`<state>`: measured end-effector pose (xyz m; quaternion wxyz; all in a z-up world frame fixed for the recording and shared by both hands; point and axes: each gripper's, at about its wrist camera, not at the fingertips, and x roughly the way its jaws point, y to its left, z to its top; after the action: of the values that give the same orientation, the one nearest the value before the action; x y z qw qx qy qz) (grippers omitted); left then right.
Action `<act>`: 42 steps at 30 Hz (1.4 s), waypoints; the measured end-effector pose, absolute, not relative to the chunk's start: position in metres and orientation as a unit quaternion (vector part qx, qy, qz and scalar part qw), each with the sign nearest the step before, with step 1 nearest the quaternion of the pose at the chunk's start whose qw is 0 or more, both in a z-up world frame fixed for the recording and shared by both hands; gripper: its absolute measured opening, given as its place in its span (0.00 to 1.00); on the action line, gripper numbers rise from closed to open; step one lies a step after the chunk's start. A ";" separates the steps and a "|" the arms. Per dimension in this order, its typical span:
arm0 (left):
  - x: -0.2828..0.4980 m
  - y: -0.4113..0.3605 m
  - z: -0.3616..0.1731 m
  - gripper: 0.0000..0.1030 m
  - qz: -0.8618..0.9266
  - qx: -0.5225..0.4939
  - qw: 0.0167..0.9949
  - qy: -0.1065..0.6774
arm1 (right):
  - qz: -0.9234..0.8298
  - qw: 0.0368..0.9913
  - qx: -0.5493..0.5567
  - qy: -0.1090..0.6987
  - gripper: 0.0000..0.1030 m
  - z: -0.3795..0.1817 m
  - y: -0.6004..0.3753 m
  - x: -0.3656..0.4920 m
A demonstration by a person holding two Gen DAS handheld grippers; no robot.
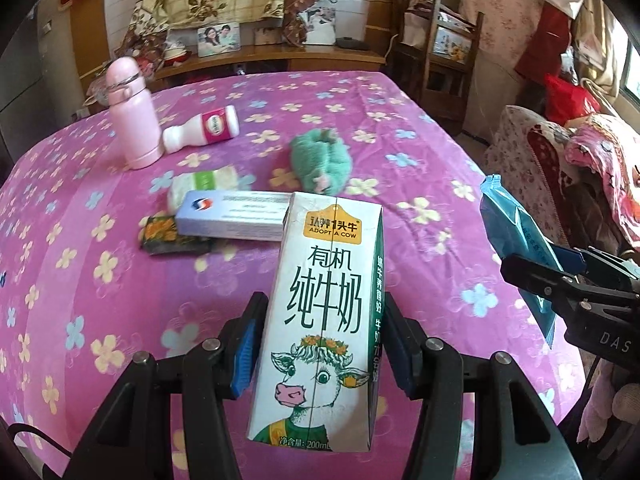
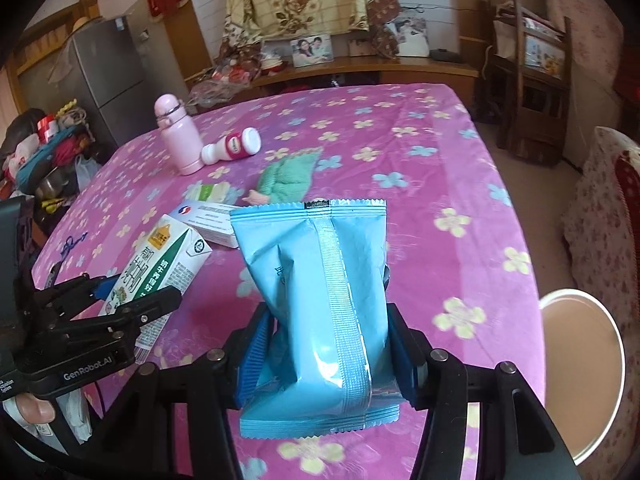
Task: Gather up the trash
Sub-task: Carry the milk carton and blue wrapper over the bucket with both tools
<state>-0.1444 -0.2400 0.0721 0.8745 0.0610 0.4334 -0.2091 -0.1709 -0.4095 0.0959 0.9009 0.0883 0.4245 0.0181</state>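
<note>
- The left gripper (image 1: 320, 344) is clenching a milk carton (image 1: 320, 320) at its lower half, its blue pads pressing both narrow sides, and is holding it upright in the air above the flowered bedspread (image 1: 100, 300).
- The right gripper (image 2: 324, 356) is squeezing a blue snack packet (image 2: 316, 300) near its bottom seam, the packet standing up between the jaws and also lifted clear of the bedspread.
- A round white bin (image 2: 580, 380) is standing on the floor just beside the bed's right edge, near the right gripper; it is probably where the trash is going, and nothing is showing inside the part that can be seen.
- Judging from this, two pieces are being carried and none is dropped yet.
- Still lying on the bedspread are a small white bottle (image 1: 204, 130) on its side, a long white box (image 1: 236, 216), a dark wrapper (image 1: 168, 236) and a pale packet (image 1: 204, 188); some of these likely remain to collect.
- A pink flask (image 1: 134, 116) and a green soft toy (image 1: 320, 166) are probably not trash.
- The bin is being cut off by the frame edge, so its bottom is hidden, and the pale packet is lying partly under the box.
</note>
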 end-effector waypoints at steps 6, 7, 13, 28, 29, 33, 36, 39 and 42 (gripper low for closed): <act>-0.150 -0.259 0.078 0.55 -0.221 0.071 0.874 0.427 | 0.003 0.904 0.100 0.415 0.57 0.101 -0.429 -0.184; -0.151 -0.262 0.079 0.55 -0.223 0.073 0.874 0.425 | 0.000 0.905 0.101 0.414 0.57 0.102 -0.432 -0.187; -0.160 -0.284 0.086 0.55 -0.238 0.083 0.872 0.418 | -0.015 0.907 0.111 0.405 0.57 0.108 -0.450 -0.201; -0.185 -0.364 0.098 0.55 -0.296 0.119 0.860 0.398 | -0.084 0.903 0.146 0.395 0.57 0.106 -0.525 -0.244; -0.186 -0.370 0.098 0.55 -0.299 0.121 0.859 0.397 | -0.089 0.902 0.149 0.395 0.57 0.106 -0.531 -0.248; -0.192 -0.391 0.098 0.55 -0.313 0.130 0.854 0.395 | -0.111 0.898 0.164 0.394 0.57 0.102 -0.554 -0.261; -0.196 -0.409 0.097 0.55 -0.324 0.135 0.850 0.393 | -0.127 0.895 0.169 0.393 0.57 0.099 -0.569 -0.270; -0.201 -0.427 0.095 0.55 -0.335 0.143 0.845 0.391 | -0.146 0.891 0.173 0.394 0.57 0.096 -0.584 -0.280; -0.205 -0.446 0.092 0.55 -0.346 0.151 0.839 0.392 | -0.161 0.886 0.181 0.396 0.57 0.091 -0.600 -0.290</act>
<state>-0.2045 -0.4464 0.0918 0.8385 0.1512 0.3925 -0.3463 -0.2900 -0.6004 0.0914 0.8858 0.1806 0.3962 -0.1607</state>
